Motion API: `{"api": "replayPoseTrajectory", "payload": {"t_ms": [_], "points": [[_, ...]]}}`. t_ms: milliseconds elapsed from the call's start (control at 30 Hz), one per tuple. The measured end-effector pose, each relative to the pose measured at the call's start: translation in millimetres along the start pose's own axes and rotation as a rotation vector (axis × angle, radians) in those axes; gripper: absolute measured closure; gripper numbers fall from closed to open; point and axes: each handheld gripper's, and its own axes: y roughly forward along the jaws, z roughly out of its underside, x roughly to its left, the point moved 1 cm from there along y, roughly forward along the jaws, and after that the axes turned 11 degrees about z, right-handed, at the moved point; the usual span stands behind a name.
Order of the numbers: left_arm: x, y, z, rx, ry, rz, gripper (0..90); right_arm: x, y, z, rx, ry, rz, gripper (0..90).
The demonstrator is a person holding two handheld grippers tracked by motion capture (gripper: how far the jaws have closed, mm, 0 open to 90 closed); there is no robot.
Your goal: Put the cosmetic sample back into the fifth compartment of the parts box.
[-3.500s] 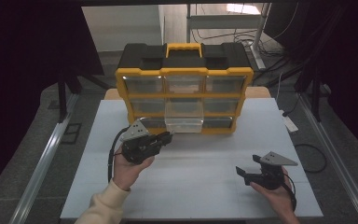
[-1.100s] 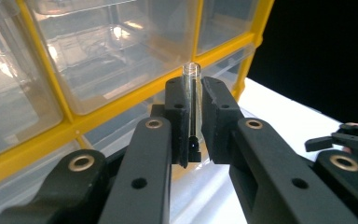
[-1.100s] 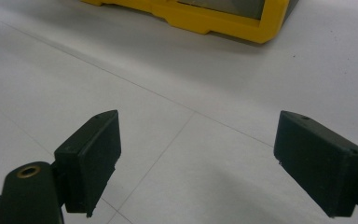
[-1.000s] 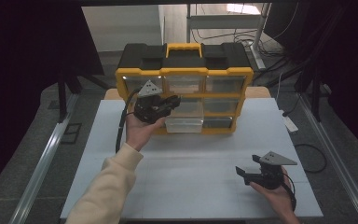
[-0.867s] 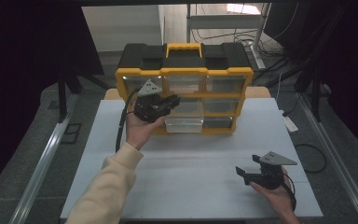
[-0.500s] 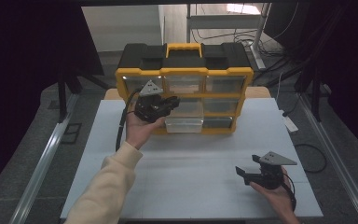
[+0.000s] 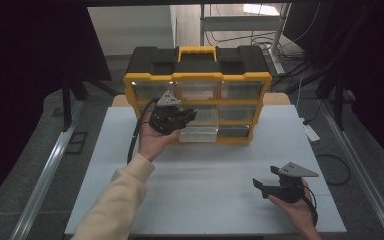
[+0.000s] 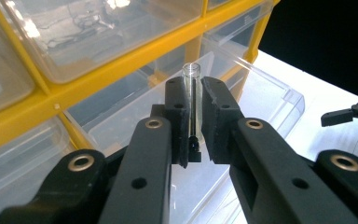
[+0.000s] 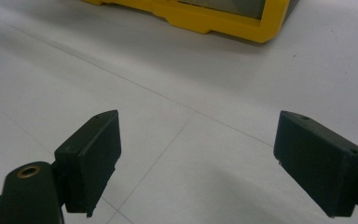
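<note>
A small clear tube [image 8: 192,100] stands upright between the pads of my left gripper [image 8: 195,112], which is shut on it. In the high view the left gripper [image 7: 184,116] hovers just over the pulled-out clear drawer [image 7: 200,129] of the yellow and black organiser [image 7: 198,80]. That drawer [image 8: 256,93] lies right under the tube in the left gripper view. My right gripper [image 7: 262,186] rests low over the white table near its front right, jaws wide apart. Nothing sits between the right gripper's [image 9: 214,154] pads.
The organiser stands at the back middle of the white table [image 7: 205,185], with several clear drawers in its yellow frame [image 9: 223,23]. A person's sleeve [image 7: 115,205] reaches in from the bottom left. Cables and metal frames lie beyond the table.
Since the oldest frame the left hand has carried its gripper from the table's left middle up to the open drawer. In the last second nothing visibly moved. The right gripper stayed put.
</note>
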Motion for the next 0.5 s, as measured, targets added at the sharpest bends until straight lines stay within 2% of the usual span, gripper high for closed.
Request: {"api": "replayPoseTrajectory", "payload": {"t_ms": [200,500], "points": [[-0.2,4.3,2.9,0.02,0.007,-0.003,80.3,0.0,0.0,0.0,0.003,0.0,0.004,15.4],[-0.7,2.2,2.0,0.007,0.001,0.004,79.8,0.1,0.0,0.0,0.003,0.0,0.004,15.4]]}}
